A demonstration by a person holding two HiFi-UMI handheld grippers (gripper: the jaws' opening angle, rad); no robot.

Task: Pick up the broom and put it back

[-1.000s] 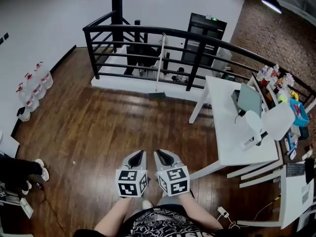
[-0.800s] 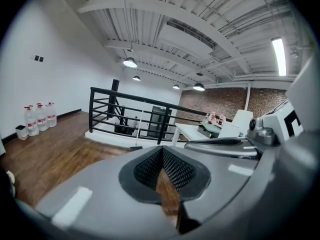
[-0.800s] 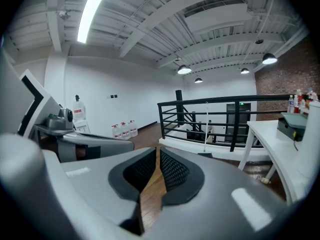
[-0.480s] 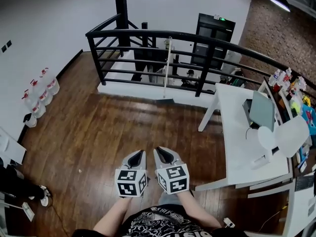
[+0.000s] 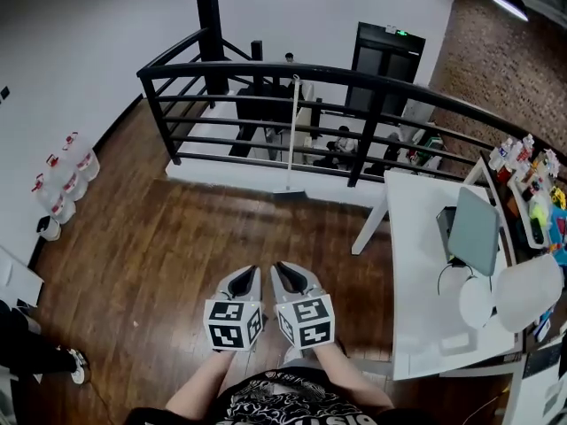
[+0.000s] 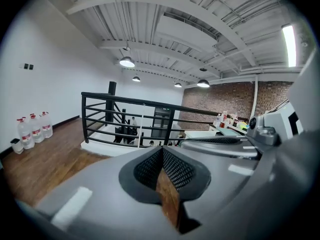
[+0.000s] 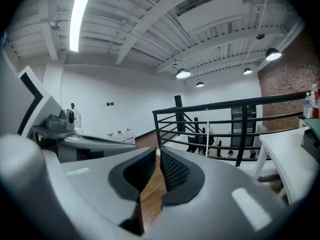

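The broom (image 5: pixel 291 140) leans upright against the black railing (image 5: pixel 266 71) at the far side of the wooden floor, its head (image 5: pixel 289 194) on the boards. It shows as a thin white pole in the left gripper view (image 6: pixel 142 129) and the right gripper view (image 7: pixel 206 134). My left gripper (image 5: pixel 251 273) and right gripper (image 5: pixel 282 268) are held side by side close to my body, well short of the broom. Both are shut with nothing between the pads, as the left gripper view (image 6: pixel 161 149) and right gripper view (image 7: pixel 157 151) show.
A white table (image 5: pixel 425 264) with a grey laptop (image 5: pixel 474 230) and white lamps stands at the right. Water bottles (image 5: pixel 62 180) line the left wall. A person's shoe (image 5: pixel 76 361) is at the lower left. Open stairs lie beyond the railing.
The railing, broom and table have shifted in the head view as I walk across the floor. Both grippers keep the same shut, side-by-side pose.
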